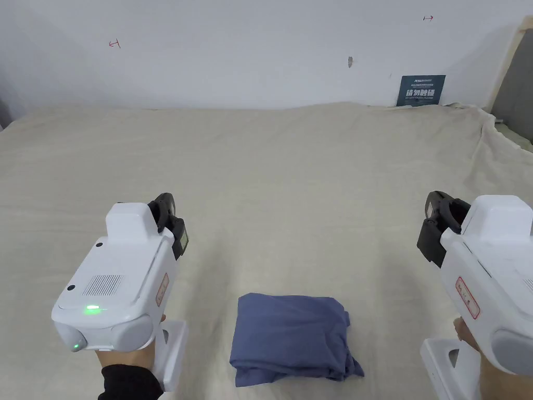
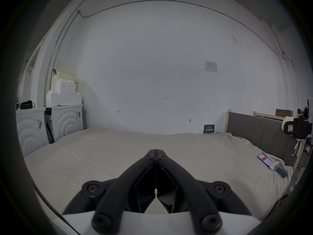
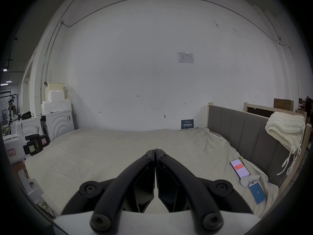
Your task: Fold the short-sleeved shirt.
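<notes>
Low in the center of the head view, a blue short-sleeved shirt [image 1: 292,338] lies on a bed [image 1: 270,172] covered in a cream sheet. It is already folded into a compact, roughly square bundle, with a few loose layers bunched at its lower right corner. Judging by that, the folding looks finished or nearly so; at most, the untidy corner could be tucked.

2 hand-held grippers sit on either side of the shirt, apart from it and holding nothing. The left gripper [image 1: 169,221] is at the left of the frame, its white body held in a hand with a dark sleeve cuff. In the left gripper view, its 2 black jaws are pressed together at the tips [image 2: 156,151], with nothing between them. The right gripper [image 1: 437,224] is at the right edge of the frame. In the right gripper view, its jaws are likewise pressed together [image 3: 155,150] and empty.

Beyond the shirt, toward the top of the frame, the sheet is open up to a white wall. In the right gripper view, 2 phones [image 3: 239,168] and a small white device [image 3: 247,179] lie at the lower right near a grey padded headboard [image 3: 245,133], well away from the shirt. White cabinets [image 2: 66,120] stand at the left of the left gripper view.
</notes>
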Tool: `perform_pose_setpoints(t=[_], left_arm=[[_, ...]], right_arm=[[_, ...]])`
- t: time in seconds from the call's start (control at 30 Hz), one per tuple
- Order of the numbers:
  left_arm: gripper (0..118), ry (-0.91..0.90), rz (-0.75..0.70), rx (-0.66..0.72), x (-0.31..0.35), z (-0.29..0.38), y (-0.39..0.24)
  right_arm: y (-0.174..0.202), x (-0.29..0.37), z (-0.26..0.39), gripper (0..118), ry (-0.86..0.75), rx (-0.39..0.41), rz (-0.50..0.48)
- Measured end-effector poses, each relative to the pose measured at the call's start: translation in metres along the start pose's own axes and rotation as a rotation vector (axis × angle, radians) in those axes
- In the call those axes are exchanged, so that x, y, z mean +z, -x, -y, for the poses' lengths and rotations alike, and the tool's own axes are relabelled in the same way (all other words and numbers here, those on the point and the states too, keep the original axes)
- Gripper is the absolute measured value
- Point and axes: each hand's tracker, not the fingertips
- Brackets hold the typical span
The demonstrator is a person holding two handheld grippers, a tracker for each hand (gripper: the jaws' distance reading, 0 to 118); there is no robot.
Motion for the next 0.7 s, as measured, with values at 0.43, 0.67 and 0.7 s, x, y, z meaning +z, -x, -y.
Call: perform_pose_setpoints(t=[0.43,0.67,0.7], left_arm=[[0,0.005,-0.01,0.011,-0.001,0.004,0.007],[0,0.017,-0.009,0.017,0.0,0.007,0.018],[0,0.02,-0.011,0.016,0.0,0.008,0.02]], right_arm=[[0.027,-0.016,0.031,0,0.082,-0.016,-0.072],[0.064,-0.049,0.097,0,0.199,-0.012,-0.166],[0.069,-0.053,0.107,0,0.216,-0.008,-0.174]])
